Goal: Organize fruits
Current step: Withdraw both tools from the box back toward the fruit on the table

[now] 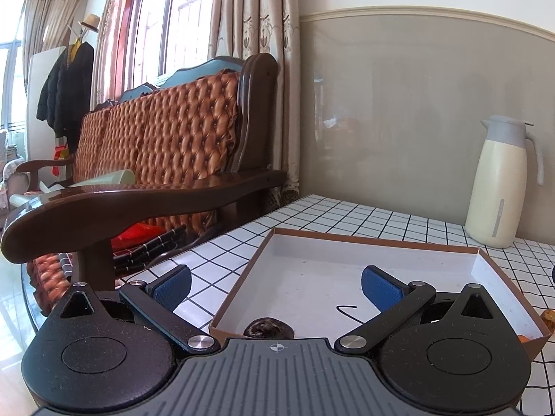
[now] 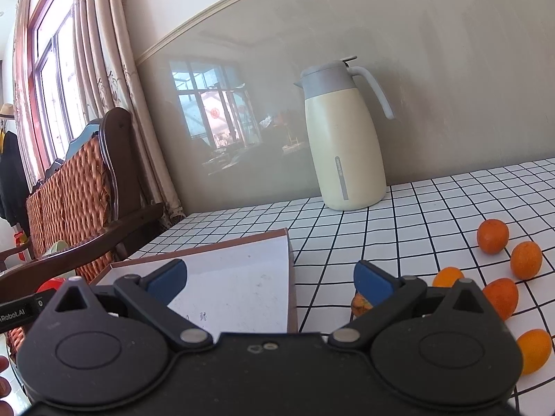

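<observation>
Left gripper (image 1: pixel 275 286) hangs over the near end of the shallow box (image 1: pixel 347 242), blue pads spread wide, nothing between them. A dark shrivelled fruit (image 1: pixel 269 327) lies inside the box at its near edge, just under the gripper body.

Right gripper (image 2: pixel 270 279) also wide apart, empty, straddling the box's right wall (image 2: pixel 293 277). Its right pad (image 2: pixel 373 282) sits in front of a small brownish-orange fruit (image 2: pixel 359 305); contact unclear. Oranges (image 2: pixel 492 236) scattered on the checked tablecloth (image 2: pixel 399 215), right of the box. Cream thermos jug (image 2: pixel 343 138) stands by the wall.
</observation>
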`<state>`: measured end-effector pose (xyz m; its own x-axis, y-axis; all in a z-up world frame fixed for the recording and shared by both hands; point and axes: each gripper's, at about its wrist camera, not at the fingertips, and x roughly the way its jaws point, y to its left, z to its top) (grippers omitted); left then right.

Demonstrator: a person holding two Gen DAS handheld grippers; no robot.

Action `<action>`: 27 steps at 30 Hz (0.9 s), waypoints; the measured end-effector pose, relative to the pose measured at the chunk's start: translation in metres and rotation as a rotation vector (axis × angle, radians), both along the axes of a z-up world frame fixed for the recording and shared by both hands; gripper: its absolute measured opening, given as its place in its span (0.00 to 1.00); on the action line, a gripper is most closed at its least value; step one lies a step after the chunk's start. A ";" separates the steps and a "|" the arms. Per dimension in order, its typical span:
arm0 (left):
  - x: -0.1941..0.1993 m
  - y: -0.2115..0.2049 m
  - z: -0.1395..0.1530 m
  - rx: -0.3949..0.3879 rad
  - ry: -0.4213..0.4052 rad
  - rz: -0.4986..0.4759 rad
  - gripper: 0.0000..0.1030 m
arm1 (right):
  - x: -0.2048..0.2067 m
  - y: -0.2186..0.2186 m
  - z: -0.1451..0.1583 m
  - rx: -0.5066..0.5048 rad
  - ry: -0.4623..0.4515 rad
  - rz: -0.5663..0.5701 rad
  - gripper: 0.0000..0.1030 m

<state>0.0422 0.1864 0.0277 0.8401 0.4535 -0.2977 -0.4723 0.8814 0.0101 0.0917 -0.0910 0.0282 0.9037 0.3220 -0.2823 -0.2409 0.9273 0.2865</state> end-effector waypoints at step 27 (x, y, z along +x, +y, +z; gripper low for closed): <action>-0.022 -0.053 0.001 -0.013 -0.012 -0.133 1.00 | -0.050 -0.036 0.009 -0.124 -0.100 0.068 0.94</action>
<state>0.0200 0.1331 0.0284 0.8960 0.3346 -0.2920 -0.3517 0.9361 -0.0063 0.0419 -0.1266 0.0370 0.9068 0.3512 -0.2333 -0.3254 0.9348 0.1424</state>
